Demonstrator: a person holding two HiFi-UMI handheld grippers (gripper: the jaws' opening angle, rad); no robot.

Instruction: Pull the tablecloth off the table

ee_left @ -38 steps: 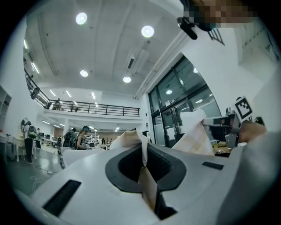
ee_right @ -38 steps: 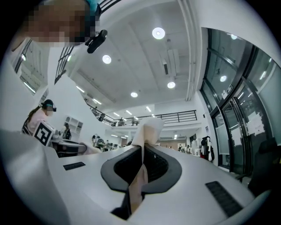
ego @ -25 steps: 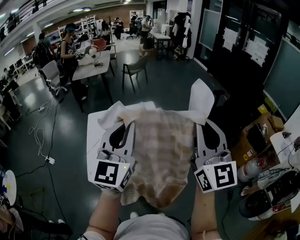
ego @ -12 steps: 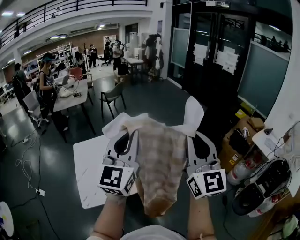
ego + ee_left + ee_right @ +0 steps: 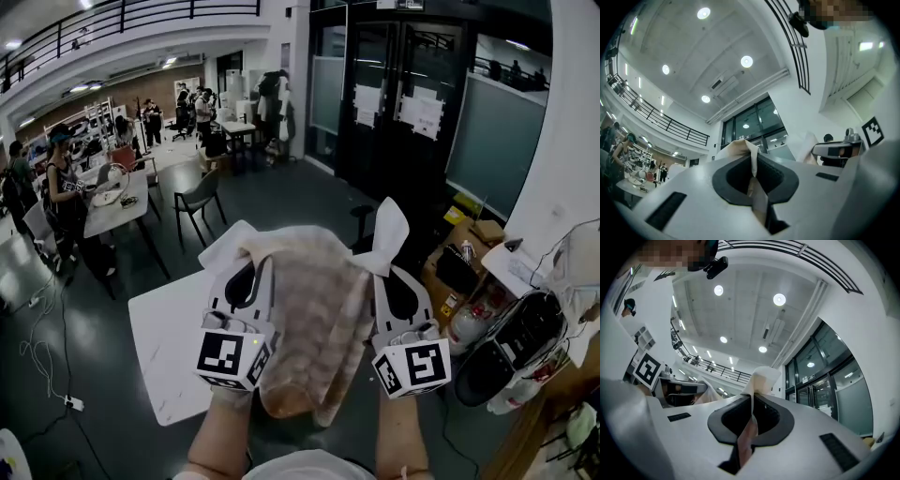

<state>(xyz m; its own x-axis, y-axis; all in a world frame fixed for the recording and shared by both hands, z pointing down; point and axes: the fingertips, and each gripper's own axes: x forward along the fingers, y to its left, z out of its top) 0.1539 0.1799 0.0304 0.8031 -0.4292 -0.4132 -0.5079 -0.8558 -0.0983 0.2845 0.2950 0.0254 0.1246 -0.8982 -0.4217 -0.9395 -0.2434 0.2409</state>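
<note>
The tablecloth point(image 5: 314, 319) hangs limp and light (soft, easily bunched) over the table's point(image 5: 164, 347) right edge. The left gripper point(image 5: 251, 259) and right gripper point(image 5: 382, 272) each clamp a top corner.

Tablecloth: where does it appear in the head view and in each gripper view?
Head view: the tablecloth hangs at centre, running down to the lower middle.
Left gripper view: tablecloth at lower centre, a fold pinched between the shut jaws.
Right gripper view: tablecloth at lower centre, pinched the same way.
Shared landmark: the dark glass doors.
</note>
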